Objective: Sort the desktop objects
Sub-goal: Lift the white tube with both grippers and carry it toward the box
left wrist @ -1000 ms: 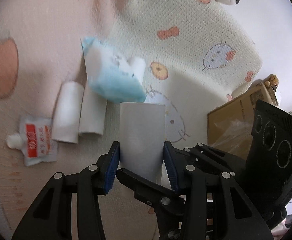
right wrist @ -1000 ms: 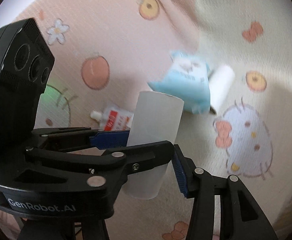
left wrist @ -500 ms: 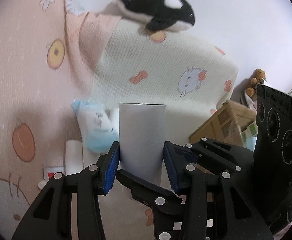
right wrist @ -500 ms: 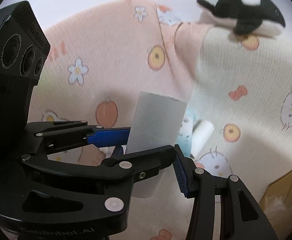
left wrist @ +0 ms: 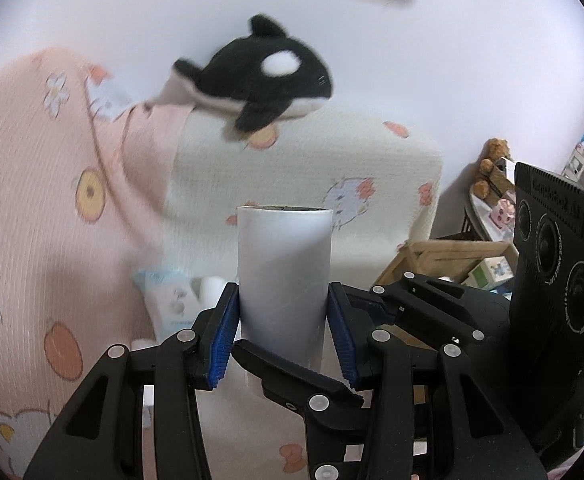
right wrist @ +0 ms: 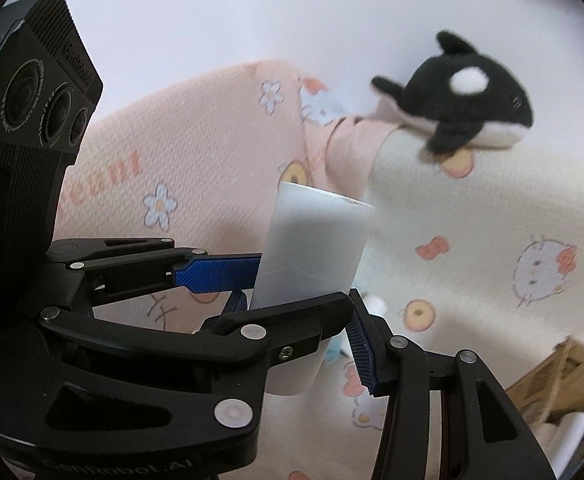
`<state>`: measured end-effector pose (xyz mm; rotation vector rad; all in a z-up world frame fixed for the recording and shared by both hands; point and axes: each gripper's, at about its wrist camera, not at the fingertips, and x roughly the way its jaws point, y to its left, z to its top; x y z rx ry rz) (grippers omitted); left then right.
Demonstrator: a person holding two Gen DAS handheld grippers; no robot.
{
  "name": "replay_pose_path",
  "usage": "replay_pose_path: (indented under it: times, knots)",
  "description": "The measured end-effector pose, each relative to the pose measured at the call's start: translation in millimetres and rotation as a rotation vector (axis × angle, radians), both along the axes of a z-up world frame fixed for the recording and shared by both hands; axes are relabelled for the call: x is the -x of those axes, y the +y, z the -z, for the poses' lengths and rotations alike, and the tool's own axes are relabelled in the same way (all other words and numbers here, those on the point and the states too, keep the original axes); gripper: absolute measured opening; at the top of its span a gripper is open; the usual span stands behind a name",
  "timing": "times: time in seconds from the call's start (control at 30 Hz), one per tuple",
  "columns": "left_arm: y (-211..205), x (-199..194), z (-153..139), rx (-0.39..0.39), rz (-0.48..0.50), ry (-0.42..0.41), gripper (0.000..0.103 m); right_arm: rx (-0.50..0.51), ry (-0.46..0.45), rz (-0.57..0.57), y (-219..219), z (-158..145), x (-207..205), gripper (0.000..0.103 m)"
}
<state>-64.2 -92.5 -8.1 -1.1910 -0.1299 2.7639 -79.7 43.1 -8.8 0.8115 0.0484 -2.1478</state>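
Note:
A white paper roll (left wrist: 284,276) stands upright, gripped from both sides. My left gripper (left wrist: 284,340) is shut on it with blue pads (left wrist: 224,340) on either side. In the right wrist view my right gripper (right wrist: 303,320) is shut on the same roll (right wrist: 311,256), crossing the left gripper's black fingers (right wrist: 220,276). Both hold the roll lifted above the patterned blanket (left wrist: 32,208). A light blue tissue pack (left wrist: 164,300) and a smaller white roll (left wrist: 212,284) lie on the blanket below, partly hidden.
A black and white orca plush (left wrist: 260,84) (right wrist: 463,96) sits on top of the cream cushion (left wrist: 311,168) against the white wall. A cardboard box (left wrist: 443,256) with small items stands at the right. A teddy bear (left wrist: 491,160) sits on a far shelf.
Both grippers have risen and tilted up with the roll in them. The blanket items have sunk low in view and the orca plush and wall have come into view.

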Motion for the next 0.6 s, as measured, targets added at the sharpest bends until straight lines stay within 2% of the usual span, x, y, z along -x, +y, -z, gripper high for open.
replay_pose_path:
  times: [0.13,0.33,0.6]
  knots:
    - [19.8,3.1,-11.6,0.010,0.023,0.019,0.048,0.015,0.028,0.023,20.4,-11.8,1.1,0.046]
    - [53.6,9.7,-11.4,-0.003,0.090,-0.010,0.048,0.024,0.021,0.065,58.7,-11.2,0.7,0.046]
    - [102.6,16.3,-11.0,0.059,0.150,-0.024,0.048,0.029,0.019,0.102,101.4,-7.3,1.1,0.046]
